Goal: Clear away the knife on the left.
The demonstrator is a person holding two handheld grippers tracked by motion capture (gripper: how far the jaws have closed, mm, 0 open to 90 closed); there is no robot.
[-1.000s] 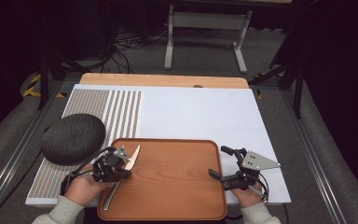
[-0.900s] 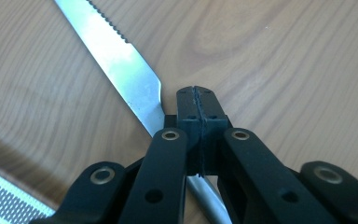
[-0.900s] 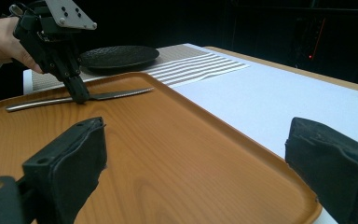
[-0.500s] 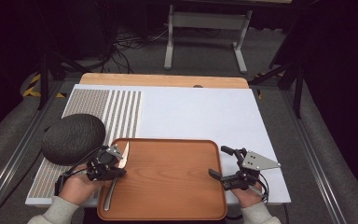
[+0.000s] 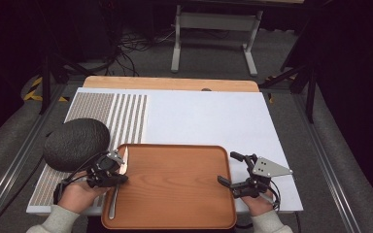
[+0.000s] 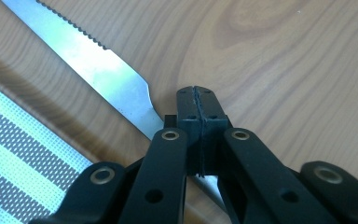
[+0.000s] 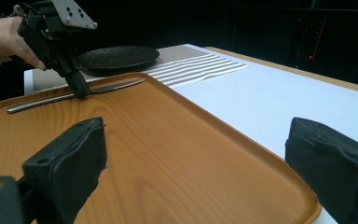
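The steel table knife with a serrated blade point(image 5: 118, 182) lies flat along the left edge of the rectangular orange-brown wooden tray point(image 5: 175, 194), its blade pointing away from the person and its handle toward the near rim. The left gripper point(image 5: 118, 171) is set down at the knife's neck, where blade meets handle. In the left gripper view its two black fingers point(image 6: 186, 121) are pressed together with no gap between them, and the knife point(image 6: 98, 70) passes just beside them on their left and runs on beneath the gripper body; the fingertips rest on the tray surface point(image 6: 284, 70) next to the metal, and no part of the knife is clamped between them. In the right gripper view the same contact shows from the side: the left gripper point(image 7: 80, 91) points down onto the knife point(image 7: 74, 94) near its middle. The right gripper point(image 5: 237, 169) sits at the tray's right edge, well apart from the knife, with its fingers point(image 7: 74, 154) spread wide and nothing between them. The tray rests at the near side of a white counter point(image 5: 209, 116). A dark grey, rough-textured round plate point(image 5: 76, 144) lies just left of the tray, on a grey-and-white striped mat point(image 5: 126, 116).
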